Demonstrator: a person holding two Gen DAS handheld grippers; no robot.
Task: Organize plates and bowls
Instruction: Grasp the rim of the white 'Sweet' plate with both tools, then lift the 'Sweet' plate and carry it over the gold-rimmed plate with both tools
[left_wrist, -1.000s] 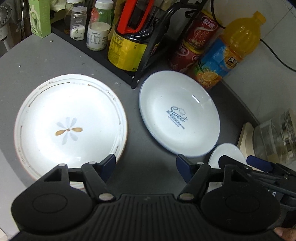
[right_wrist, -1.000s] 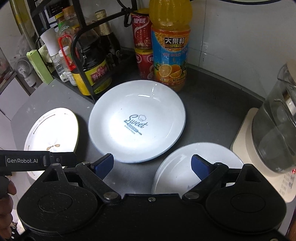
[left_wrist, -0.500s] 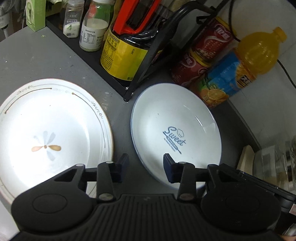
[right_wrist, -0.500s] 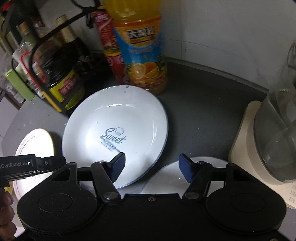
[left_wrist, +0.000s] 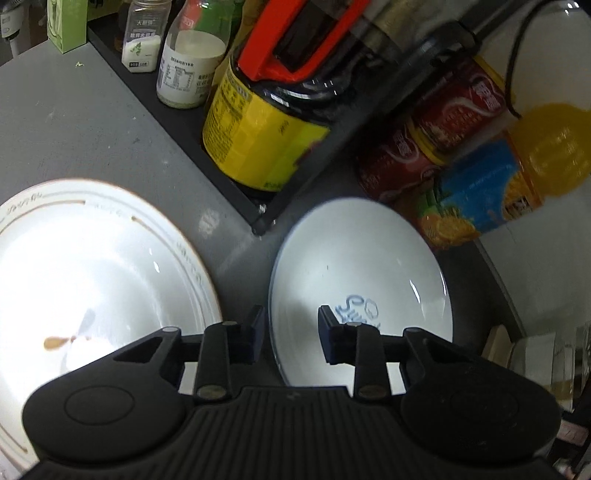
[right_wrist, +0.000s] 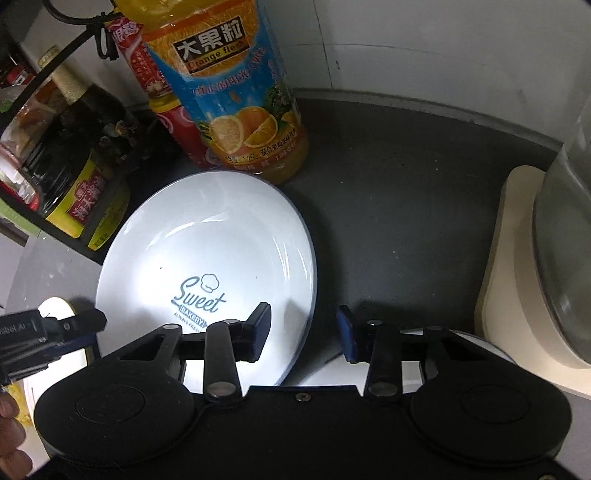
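The white, blue-rimmed "Sweet" plate (left_wrist: 362, 266) (right_wrist: 207, 251) lies flat on the dark counter. My left gripper (left_wrist: 290, 332) is open, and its narrowed jaws straddle the plate's left rim; it also shows at the left edge of the right wrist view (right_wrist: 74, 325). On the opposite side my right gripper (right_wrist: 304, 330) is open and straddles the right rim. Neither clamps the plate. A bigger white plate with a flower motif (left_wrist: 92, 277) (right_wrist: 55, 306) rests to the left. A third white plate (right_wrist: 480, 343) is mostly hidden beneath my right gripper.
A black rack (left_wrist: 229, 192) with a yellow-labelled jug (left_wrist: 258, 136) and jars stands close behind the plates. Red cans (left_wrist: 436, 136) and an orange juice bottle (right_wrist: 236, 103) stand behind the Sweet plate. A glass kettle on a cream base (right_wrist: 517, 266) is at the right. A hand (right_wrist: 11, 410) shows at the lower left.
Both grippers moved forward and down onto the Sweet plate from opposite sides. Their jaws narrowed from wide open to a small gap around its rim.
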